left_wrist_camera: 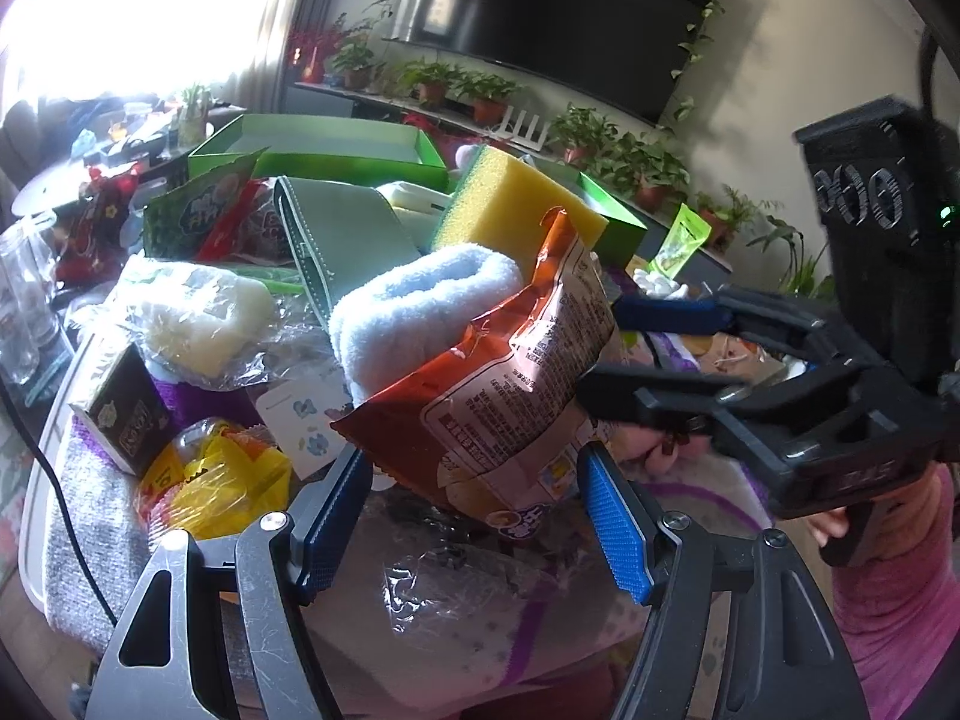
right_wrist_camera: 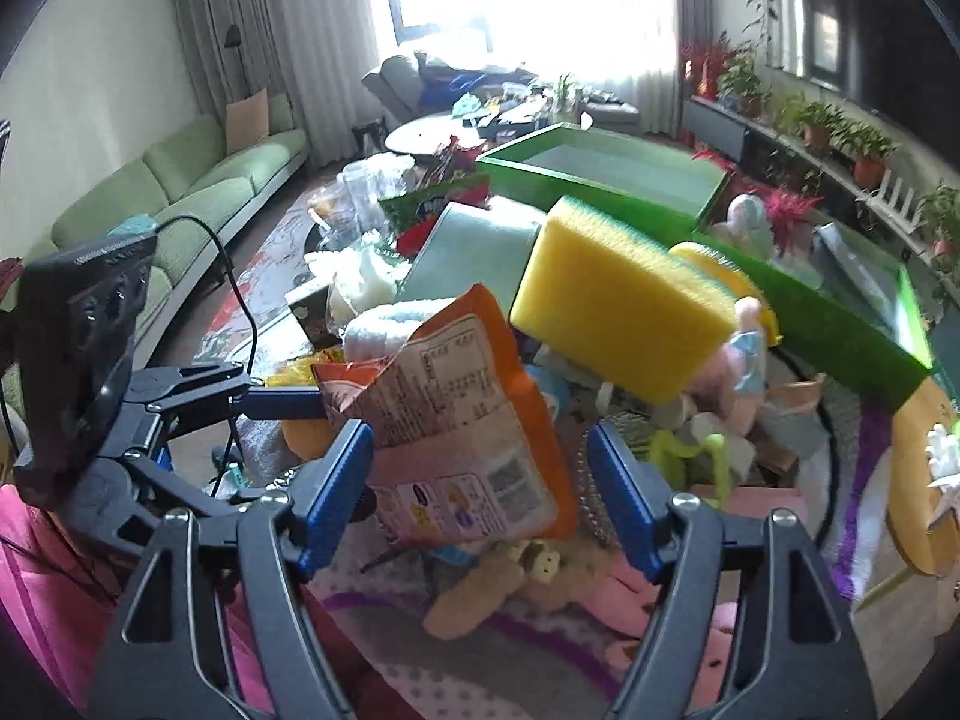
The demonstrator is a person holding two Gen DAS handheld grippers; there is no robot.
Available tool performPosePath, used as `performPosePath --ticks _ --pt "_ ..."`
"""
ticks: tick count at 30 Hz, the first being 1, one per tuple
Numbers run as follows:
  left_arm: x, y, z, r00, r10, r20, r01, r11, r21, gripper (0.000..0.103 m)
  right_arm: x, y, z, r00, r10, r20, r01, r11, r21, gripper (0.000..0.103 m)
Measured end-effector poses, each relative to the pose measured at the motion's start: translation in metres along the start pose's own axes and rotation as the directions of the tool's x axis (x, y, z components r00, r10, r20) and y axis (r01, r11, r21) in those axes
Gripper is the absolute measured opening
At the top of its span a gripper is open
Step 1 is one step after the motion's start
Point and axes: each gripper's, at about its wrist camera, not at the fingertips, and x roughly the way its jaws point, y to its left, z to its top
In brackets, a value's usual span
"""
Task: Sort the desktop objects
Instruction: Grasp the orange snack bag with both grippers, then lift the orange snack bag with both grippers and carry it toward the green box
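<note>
1. Jaws of your left gripper (left_wrist_camera: 474, 516) are standing wide apart, released, with the orange snack bag (left_wrist_camera: 504, 372) sitting between the blue pads and not being pressed.
2. Your right gripper (right_wrist_camera: 480, 498) is gaping too, holding nothing; the same bag is leaning just in front of its left pad.
3. That bag is resting loosely on top of the pile, propped against the pale blue towel (left_wrist_camera: 414, 306). If you are closing on a corner only, the slick foil is likely slipping out or crumpling.
4. Behind it the yellow sponge (left_wrist_camera: 522, 204) is perching tilted on the heap; nudging the bag risks toppling it.
5. Farther back, the green box (right_wrist_camera: 606, 180) is lying open. Carrying the bag there over the clutter risks snagging wrappers, and your two grippers are working near each other, so they could collide.
</note>
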Motion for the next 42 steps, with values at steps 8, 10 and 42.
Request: performPosePath --ticks 8,10,42 --pt "0.001 -0.007 0.004 1.000 -0.004 -0.002 0.004 1.000 0.015 0.071 0.001 -0.006 -0.027 0.997 -0.004 -0.073 0.009 0.998 0.065 0.030" --pt "0.005 -0.012 0.004 1.000 -0.006 -0.018 0.007 1.000 0.031 0.071 -0.002 -0.011 -0.036 0.997 -0.005 -0.078 0.013 0.994 0.107 0.030" --pt "0.006 -0.058 0.023 0.998 -0.052 -0.031 0.056 0.984 0.171 0.058 -0.035 -0.020 -0.054 0.998 0.011 0.063 -0.023 0.983 0.180 0.038"
